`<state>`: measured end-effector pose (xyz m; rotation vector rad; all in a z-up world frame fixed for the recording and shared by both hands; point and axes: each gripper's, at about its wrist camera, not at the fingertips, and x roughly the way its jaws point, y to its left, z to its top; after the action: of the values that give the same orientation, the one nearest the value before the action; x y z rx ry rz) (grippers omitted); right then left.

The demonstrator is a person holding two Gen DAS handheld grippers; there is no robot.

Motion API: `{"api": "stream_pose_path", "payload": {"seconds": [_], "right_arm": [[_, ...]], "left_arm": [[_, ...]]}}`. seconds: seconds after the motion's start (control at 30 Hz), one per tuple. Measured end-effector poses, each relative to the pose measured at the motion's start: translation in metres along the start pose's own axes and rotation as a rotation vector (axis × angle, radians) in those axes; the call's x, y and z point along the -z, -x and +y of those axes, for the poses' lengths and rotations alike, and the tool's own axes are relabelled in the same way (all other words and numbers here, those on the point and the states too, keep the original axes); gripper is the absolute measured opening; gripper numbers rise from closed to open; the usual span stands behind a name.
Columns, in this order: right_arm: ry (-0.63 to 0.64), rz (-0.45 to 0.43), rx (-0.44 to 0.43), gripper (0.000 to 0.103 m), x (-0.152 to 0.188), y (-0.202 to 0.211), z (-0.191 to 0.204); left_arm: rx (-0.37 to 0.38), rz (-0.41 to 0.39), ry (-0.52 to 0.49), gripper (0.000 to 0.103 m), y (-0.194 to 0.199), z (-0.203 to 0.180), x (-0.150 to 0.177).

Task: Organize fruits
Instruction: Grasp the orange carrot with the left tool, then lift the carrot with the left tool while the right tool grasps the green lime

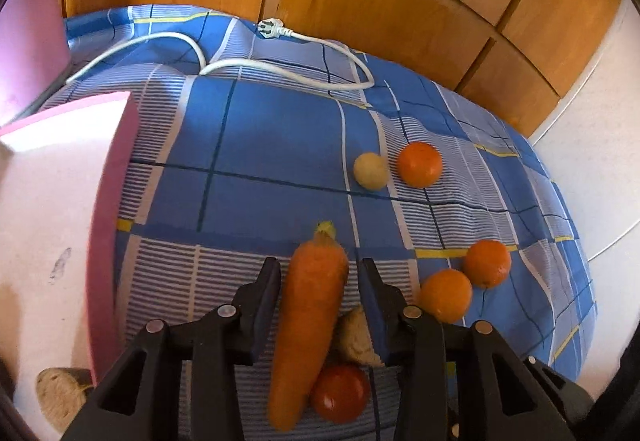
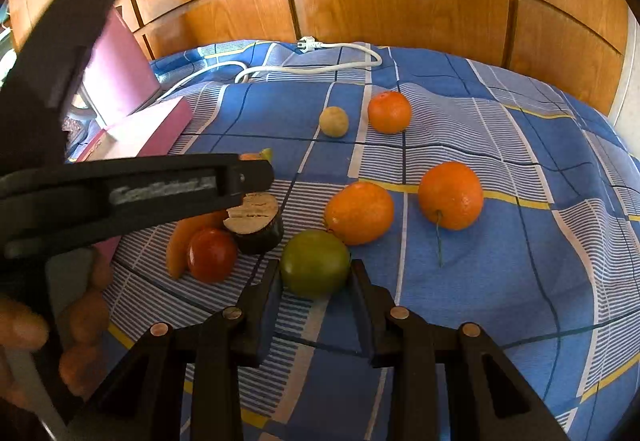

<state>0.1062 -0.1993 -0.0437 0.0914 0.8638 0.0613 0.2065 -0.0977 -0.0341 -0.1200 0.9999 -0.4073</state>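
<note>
Left tongs (image 1: 320,273) around carrot (image 1: 310,325), pads look tight on its sides; carrot lengthwise between them, leafy end pointing away, above checked blue bedsheet (image 1: 280,129). Red tomato (image 1: 341,393) just beside carrot's thin end.

Right tongs (image 2: 315,273) clamped on green tomato (image 2: 315,263), pads touching both sides, fruit low over sheet. Three oranges scattered: nearest (image 2: 359,213) just behind green tomato. Pink box (image 1: 60,225) at left, white cable (image 1: 280,61) near wardrobe.

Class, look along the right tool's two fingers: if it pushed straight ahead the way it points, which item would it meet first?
The green fruit: it already sits between the right tool's fingers. Beyond it, probably the nearest orange, though depth is unclear.
</note>
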Motion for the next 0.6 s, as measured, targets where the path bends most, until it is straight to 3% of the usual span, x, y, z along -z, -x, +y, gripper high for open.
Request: {"api": "stream_pose_path", "payload": {"seconds": [0.6], "right_arm": [[-0.002,-0.029,0.003,0.034,-0.001,0.003,0.002]], "left_arm": [[-0.057,-0.162,0.032,0.032,0.042,0.006,0.026]]}}
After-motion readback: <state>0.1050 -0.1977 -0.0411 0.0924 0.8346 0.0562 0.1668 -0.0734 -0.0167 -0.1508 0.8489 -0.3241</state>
